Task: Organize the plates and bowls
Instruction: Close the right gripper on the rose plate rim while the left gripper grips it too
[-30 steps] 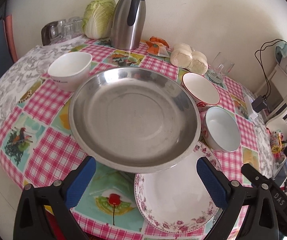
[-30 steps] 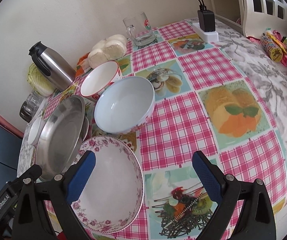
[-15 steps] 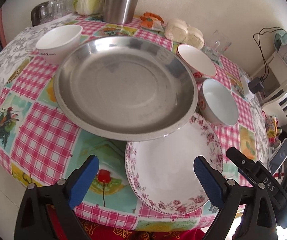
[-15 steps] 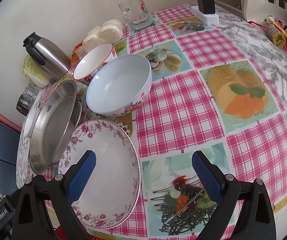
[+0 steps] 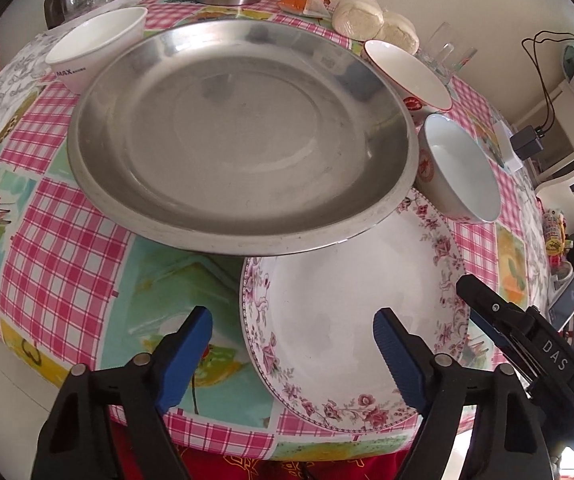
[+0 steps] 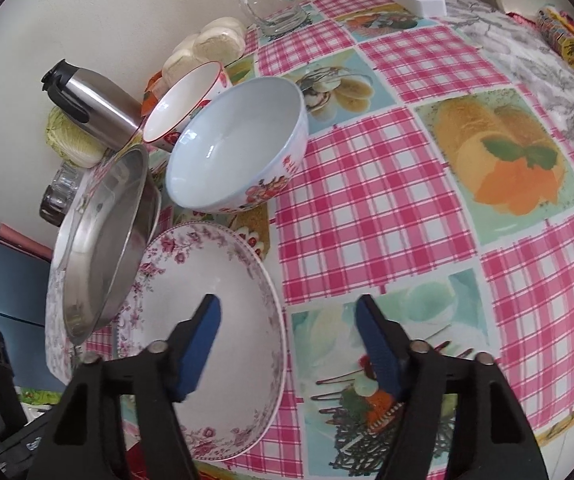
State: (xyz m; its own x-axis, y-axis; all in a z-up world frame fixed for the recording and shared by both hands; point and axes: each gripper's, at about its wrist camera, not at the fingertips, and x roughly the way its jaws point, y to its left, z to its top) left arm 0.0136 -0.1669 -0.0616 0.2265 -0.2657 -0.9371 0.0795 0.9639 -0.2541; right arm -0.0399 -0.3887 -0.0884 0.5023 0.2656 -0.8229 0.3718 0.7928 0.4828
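Now both hand-held grippers (jaws just narrowing) sit nearer the floral plate (image 5: 351, 312).

Dull brushed-metal pan (image 5: 239, 136), glossy floral ceramic plate (image 5: 351, 304), shiny checked plastic tablecloth (image 5: 59, 240).

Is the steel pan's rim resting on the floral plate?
Cannot tell. In the left wrist view the steel pan overlaps the floral plate, hiding any contact or gap.
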